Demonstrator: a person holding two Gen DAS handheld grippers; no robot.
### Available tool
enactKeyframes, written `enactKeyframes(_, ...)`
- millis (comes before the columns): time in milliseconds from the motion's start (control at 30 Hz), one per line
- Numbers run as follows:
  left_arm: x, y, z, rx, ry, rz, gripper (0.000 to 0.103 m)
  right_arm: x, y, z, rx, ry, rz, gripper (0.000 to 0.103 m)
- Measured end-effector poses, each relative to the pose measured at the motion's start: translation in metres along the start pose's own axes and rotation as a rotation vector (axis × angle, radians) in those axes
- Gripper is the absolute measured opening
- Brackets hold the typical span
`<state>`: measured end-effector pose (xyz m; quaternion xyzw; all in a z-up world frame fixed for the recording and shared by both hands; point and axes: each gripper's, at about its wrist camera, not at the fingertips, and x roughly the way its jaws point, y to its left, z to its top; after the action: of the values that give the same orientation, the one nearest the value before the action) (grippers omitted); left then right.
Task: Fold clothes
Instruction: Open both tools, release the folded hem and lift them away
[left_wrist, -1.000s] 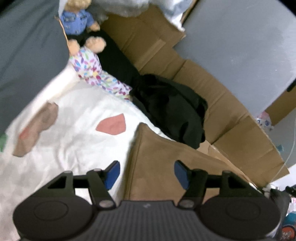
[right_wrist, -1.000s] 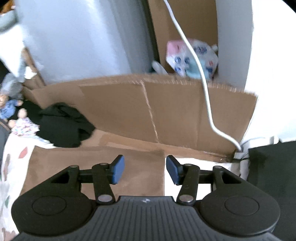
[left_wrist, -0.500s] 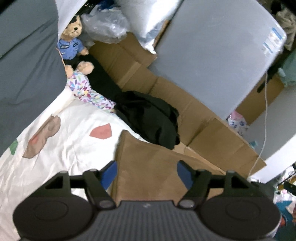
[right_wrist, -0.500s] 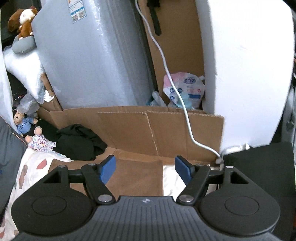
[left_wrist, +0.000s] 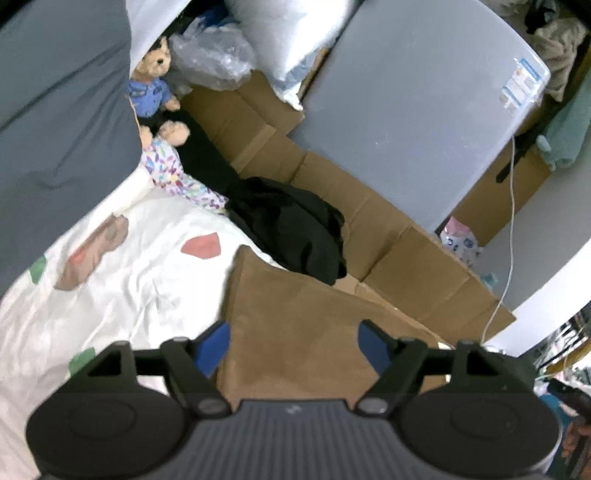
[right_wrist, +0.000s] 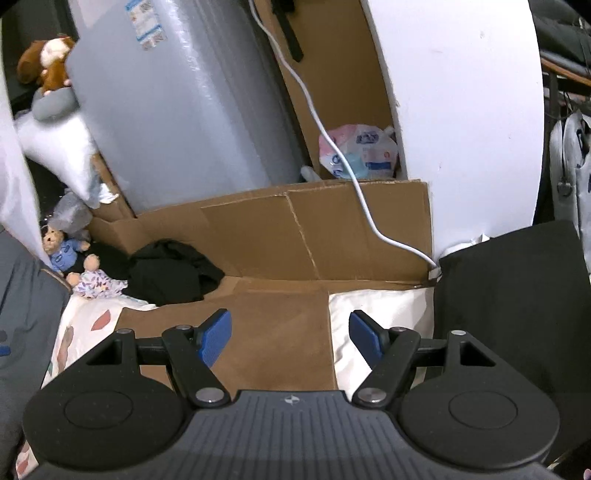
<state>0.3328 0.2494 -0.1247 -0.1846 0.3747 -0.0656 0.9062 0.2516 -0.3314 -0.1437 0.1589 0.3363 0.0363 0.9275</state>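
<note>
A brown garment (left_wrist: 295, 325) lies folded flat in a rectangle on the white patterned sheet (left_wrist: 129, 288). My left gripper (left_wrist: 293, 341) hovers above its near part, jaws opening wide, nothing between the blue pads. In the right wrist view the same brown garment (right_wrist: 240, 332) lies below my right gripper (right_wrist: 290, 330), whose jaws are also opening and hold nothing. A crumpled pile of black clothes (left_wrist: 295, 229) sits just beyond the brown piece, against the cardboard; the black clothes (right_wrist: 170, 273) appear at the left in the right wrist view.
Flattened cardboard (right_wrist: 295, 229) stands behind the bed, with a grey wrapped slab (left_wrist: 406, 110) leaning behind it. A teddy bear (left_wrist: 151, 85) and a doll in flowered cloth (left_wrist: 173, 173) sit at the far left. A black cushion (right_wrist: 517, 295) lies right, a white cable (right_wrist: 332, 140) hangs down.
Both grippers have drawn back and up from the brown garment, so more of the room shows. Both pairs of jaws stand wider apart than before.
</note>
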Motion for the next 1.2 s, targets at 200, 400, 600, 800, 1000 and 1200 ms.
enactKeyframes(200, 0.003, -0.005, -0.011, 0.023, 0.051, -0.032, 0.087, -0.006, 0.006, -0.009, -0.022, -0.010, 0.008, 0.094)
enactKeyframes(400, 0.015, -0.003, -0.026, 0.040, 0.093, -0.035, 0.085, 0.007, 0.002, -0.030, -0.001, 0.015, -0.008, 0.094)
enactKeyframes(600, 0.043, 0.007, -0.048, 0.041, 0.175, 0.009, 0.084, 0.030, -0.008, -0.056, 0.028, 0.052, -0.017, 0.094)
enactKeyframes(800, 0.066, 0.021, -0.070, 0.011, 0.194, 0.033, 0.084, 0.050, -0.018, -0.077, 0.070, 0.081, -0.054, 0.094)
enactKeyframes(1000, 0.084, 0.033, -0.087, -0.011, 0.234, 0.049, 0.084, 0.062, -0.032, -0.095, 0.098, 0.103, -0.046, 0.094)
enactKeyframes(1200, 0.095, 0.037, -0.096, 0.007, 0.276, 0.052, 0.084, 0.076, -0.044, -0.115, 0.114, 0.150, -0.042, 0.093)
